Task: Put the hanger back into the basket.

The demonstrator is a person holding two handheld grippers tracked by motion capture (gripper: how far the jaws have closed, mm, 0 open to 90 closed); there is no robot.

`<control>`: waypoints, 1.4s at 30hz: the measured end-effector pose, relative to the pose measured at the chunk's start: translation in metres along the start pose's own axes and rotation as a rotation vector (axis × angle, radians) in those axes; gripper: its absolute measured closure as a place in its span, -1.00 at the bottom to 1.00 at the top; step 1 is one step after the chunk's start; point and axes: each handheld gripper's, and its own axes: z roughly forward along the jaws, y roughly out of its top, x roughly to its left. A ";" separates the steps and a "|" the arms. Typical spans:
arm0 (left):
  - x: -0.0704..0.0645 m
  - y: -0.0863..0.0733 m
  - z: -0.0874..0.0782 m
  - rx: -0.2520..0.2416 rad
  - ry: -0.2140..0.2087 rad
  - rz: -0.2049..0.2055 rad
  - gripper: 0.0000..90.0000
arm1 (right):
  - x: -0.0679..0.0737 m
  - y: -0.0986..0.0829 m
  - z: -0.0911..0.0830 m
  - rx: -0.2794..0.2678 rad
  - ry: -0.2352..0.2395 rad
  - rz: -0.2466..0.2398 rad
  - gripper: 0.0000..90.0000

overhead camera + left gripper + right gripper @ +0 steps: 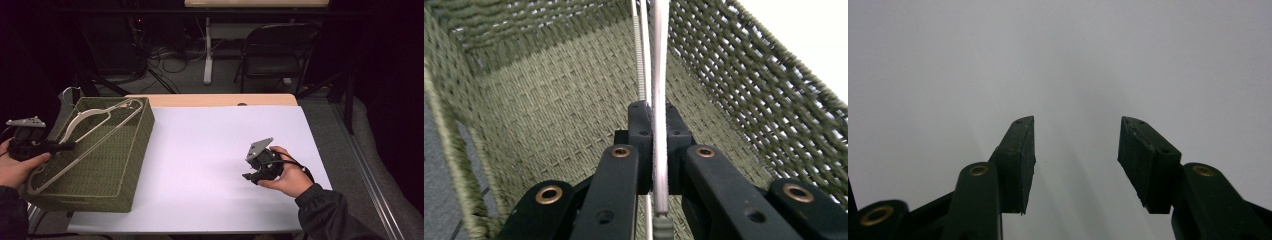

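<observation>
Gripping the thin bar of a pale clothes hanger (82, 134), the left gripper (653, 150) has its fingers closed on it inside the green woven basket (131, 165) at the counter's (210, 150) left end; the right gripper (1077, 167) hovers over bare counter, fingers spread and empty; the hanger looks light, stiff and smooth, likely to swivel in a pinch; holding near a corner should steady it.

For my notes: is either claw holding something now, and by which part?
The left claw is shut on the hanger, gripping its thin bottom bar over the green basket. The right claw is open and holds nothing.
</observation>
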 end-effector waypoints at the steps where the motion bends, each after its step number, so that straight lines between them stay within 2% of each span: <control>1: 0.001 -0.003 0.003 -0.004 -0.004 -0.006 0.93 | 0.000 -0.001 0.000 -0.007 -0.002 0.009 0.08; 4: 0.003 -0.010 0.013 0.007 -0.004 -0.014 0.93 | -0.002 -0.001 -0.001 0.008 0.004 0.006 0.09; 5: 0.003 -0.013 0.017 0.010 -0.004 -0.018 0.93 | -0.001 -0.002 0.001 -0.019 -0.011 0.007 0.09; 7: 0.004 -0.016 0.024 0.020 -0.006 -0.026 0.93 | -0.001 -0.002 0.002 -0.027 -0.001 0.008 0.09; 14: 0.007 -0.025 0.043 0.060 -0.002 -0.057 0.92 | 0.000 -0.002 0.002 -0.027 0.001 0.009 0.09; 16: 0.010 -0.028 0.044 0.049 0.013 -0.072 0.90 | 0.000 -0.003 0.002 -0.027 0.001 0.017 0.09; 17: 0.012 -0.030 0.043 0.045 0.063 -0.087 0.87 | 0.000 -0.003 0.002 -0.026 0.001 0.019 0.09; 18: 0.012 -0.030 0.043 0.045 0.063 -0.087 0.83 | 0.000 -0.003 0.002 -0.026 0.001 0.019 0.09; 19: 0.012 -0.030 0.042 0.044 0.098 -0.092 0.75 | 0.000 -0.003 0.003 -0.027 0.002 0.009 0.09; 20: 0.012 -0.030 0.042 0.044 0.098 -0.092 0.66 | 0.000 -0.003 0.003 -0.027 0.002 0.009 0.09; 21: 0.011 -0.029 0.041 0.038 0.140 -0.077 0.66 | 0.000 -0.003 0.002 -0.026 0.001 0.012 0.09; 22: 0.010 -0.029 0.040 0.037 0.161 -0.070 0.59 | 0.000 -0.003 0.002 -0.029 0.005 0.012 0.09; 24: 0.010 -0.028 0.037 0.029 0.165 -0.075 0.53 | 0.000 -0.003 0.001 -0.005 0.002 0.010 0.09; 25: 0.010 -0.028 0.036 0.026 0.184 -0.078 0.46 | 0.000 -0.003 0.003 -0.027 0.002 0.009 0.09; 27: 0.011 -0.029 0.031 0.028 0.223 -0.074 0.35 | 0.000 -0.003 0.003 -0.027 0.002 0.013 0.09; 28: 0.011 -0.029 0.030 0.018 0.229 -0.084 0.29 | 0.000 -0.003 0.003 -0.027 0.002 0.007 0.09; 29: 0.012 -0.029 0.026 0.001 0.238 -0.100 0.25 | 0.000 -0.002 0.001 -0.001 0.003 0.001 0.09; 30: 0.011 -0.030 0.024 -0.012 0.244 -0.114 0.16 | 0.000 -0.003 0.002 -0.027 0.000 0.008 0.09; 31: 0.010 -0.029 0.020 -0.037 0.250 -0.141 0.04 | 0.000 -0.003 0.002 -0.021 -0.006 0.007 0.09; 34: 0.004 -0.027 0.013 -0.061 0.259 -0.149 -0.01 | 0.000 -0.003 0.002 -0.027 0.001 0.015 0.08; 37: -0.007 -0.025 0.004 -0.085 0.308 -0.142 -0.03 | 0.000 -0.004 0.002 -0.029 -0.001 0.016 0.08; 40: -0.018 -0.025 -0.003 -0.117 0.274 -0.136 -0.03 | 0.001 -0.003 0.002 -0.031 -0.001 0.018 0.08; 41: -0.026 -0.025 -0.006 -0.115 0.265 -0.129 -0.03 | 0.001 -0.004 0.001 -0.030 -0.004 0.014 0.08; 42: -0.026 -0.025 -0.006 -0.115 0.265 -0.129 -0.03 | 0.001 -0.004 0.001 -0.030 -0.004 0.014 0.08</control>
